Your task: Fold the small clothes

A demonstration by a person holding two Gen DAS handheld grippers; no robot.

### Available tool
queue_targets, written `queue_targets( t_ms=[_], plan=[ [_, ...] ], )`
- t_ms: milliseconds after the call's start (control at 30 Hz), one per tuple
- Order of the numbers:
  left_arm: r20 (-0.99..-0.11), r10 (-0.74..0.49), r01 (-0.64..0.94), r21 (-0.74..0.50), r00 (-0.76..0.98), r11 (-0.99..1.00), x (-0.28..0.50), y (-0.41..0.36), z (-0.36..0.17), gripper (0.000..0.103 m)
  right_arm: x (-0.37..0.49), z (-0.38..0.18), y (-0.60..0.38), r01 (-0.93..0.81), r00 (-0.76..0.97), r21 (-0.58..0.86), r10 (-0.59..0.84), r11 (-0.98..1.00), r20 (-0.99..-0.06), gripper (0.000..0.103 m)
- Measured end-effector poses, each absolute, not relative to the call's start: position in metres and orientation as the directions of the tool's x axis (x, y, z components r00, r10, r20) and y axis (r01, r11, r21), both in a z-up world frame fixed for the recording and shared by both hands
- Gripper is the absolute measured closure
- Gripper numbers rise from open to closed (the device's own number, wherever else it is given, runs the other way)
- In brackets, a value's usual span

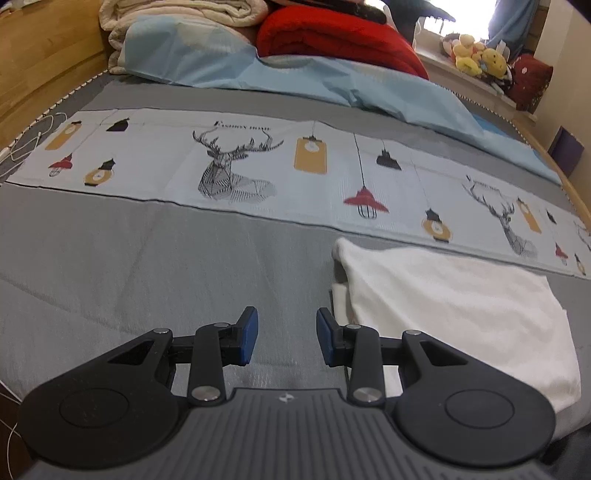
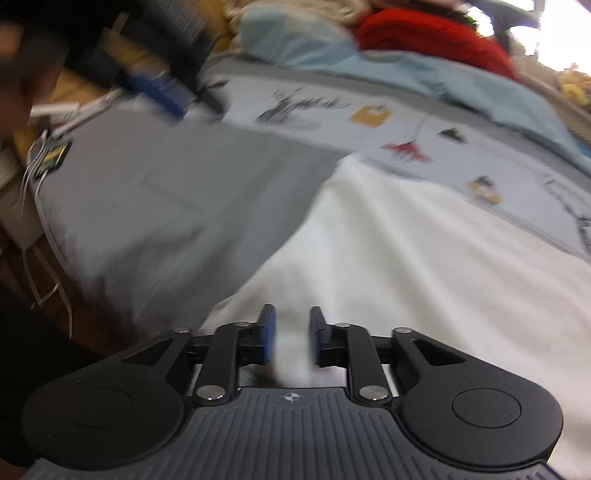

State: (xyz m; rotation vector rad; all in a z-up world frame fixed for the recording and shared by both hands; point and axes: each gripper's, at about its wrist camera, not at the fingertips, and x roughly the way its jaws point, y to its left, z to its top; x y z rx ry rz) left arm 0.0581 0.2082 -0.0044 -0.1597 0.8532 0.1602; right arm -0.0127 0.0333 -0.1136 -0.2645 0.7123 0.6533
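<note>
A white garment [image 1: 454, 306] lies folded flat on the grey bedsheet [image 1: 147, 258], to the right of my left gripper [image 1: 287, 336]. That gripper hovers open over bare sheet, its right pad just short of the garment's left edge, nothing between its blue pads. The right wrist view is motion-blurred. There my right gripper [image 2: 291, 336] sits low over the near edge of the white garment [image 2: 388, 258]; its jaws stand apart, white cloth shows in the gap, and the pads do not visibly press on it. The left gripper [image 2: 155, 92] appears as a blur at upper left.
A printed cloth strip [image 1: 258, 166] with deer and lamps crosses the bed behind the garment. Beyond it lie a light blue pillow [image 1: 221, 62], a red blanket [image 1: 332, 33] and a cream quilt [image 1: 177, 18]. A wooden bed frame [image 1: 37, 55] and white cable [image 1: 33, 136] are left; plush toys [image 1: 476, 55] far right.
</note>
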Motion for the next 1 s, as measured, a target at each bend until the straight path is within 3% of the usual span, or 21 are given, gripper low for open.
queue_targets(
  t_ms=[167, 500, 633, 800, 833, 933, 967, 1000],
  plan=[
    [-0.765, 0.075, -0.212, -0.082, 0.64, 0.974, 0.065, 0.223, -0.005, 0.064, -0.022, -0.133, 0.057, -0.675, 0.561, -0.072, 0.447, 0.735, -0.697, 0.062],
    [-0.762, 0.055, -0.205, -0.104, 0.645, 0.973, 0.071, 0.226, -0.002, 0.064, -0.026, -0.124, 0.063, -0.698, 0.537, -0.05, 0.476, 0.715, -0.697, 0.062],
    [-0.762, 0.052, -0.191, -0.096, 0.646, 0.977, 0.072, 0.221, -0.003, 0.064, -0.036, -0.128, 0.07, -0.744, 0.501, -0.06, 0.497, 0.665, -0.709, 0.051],
    [-0.769, 0.054, -0.191, -0.089, 0.637, 0.977, 0.072, 0.222, -0.007, 0.064, -0.038, -0.136, 0.075, -0.754, 0.526, -0.128, 0.475, 0.644, -0.706, 0.049],
    [-0.77, 0.055, -0.191, -0.088, 0.635, 0.978, 0.072, 0.222, -0.007, 0.064, -0.037, -0.135, 0.076, -0.75, 0.526, -0.124, 0.474, 0.649, -0.706, 0.051],
    [-0.779, 0.051, -0.193, -0.091, 0.625, 0.977, 0.075, 0.224, -0.01, 0.063, -0.036, -0.133, 0.075, -0.742, 0.54, -0.136, 0.464, 0.657, -0.702, 0.072],
    [-0.785, 0.042, -0.192, -0.099, 0.618, 0.976, 0.077, 0.224, -0.012, 0.059, -0.034, -0.131, 0.073, -0.743, 0.531, -0.118, 0.473, 0.659, -0.703, 0.083],
    [-0.79, 0.03, -0.187, -0.108, 0.613, 0.976, 0.078, 0.223, -0.015, 0.056, -0.032, -0.128, 0.07, -0.741, 0.524, -0.098, 0.481, 0.664, -0.703, 0.087]
  ],
)
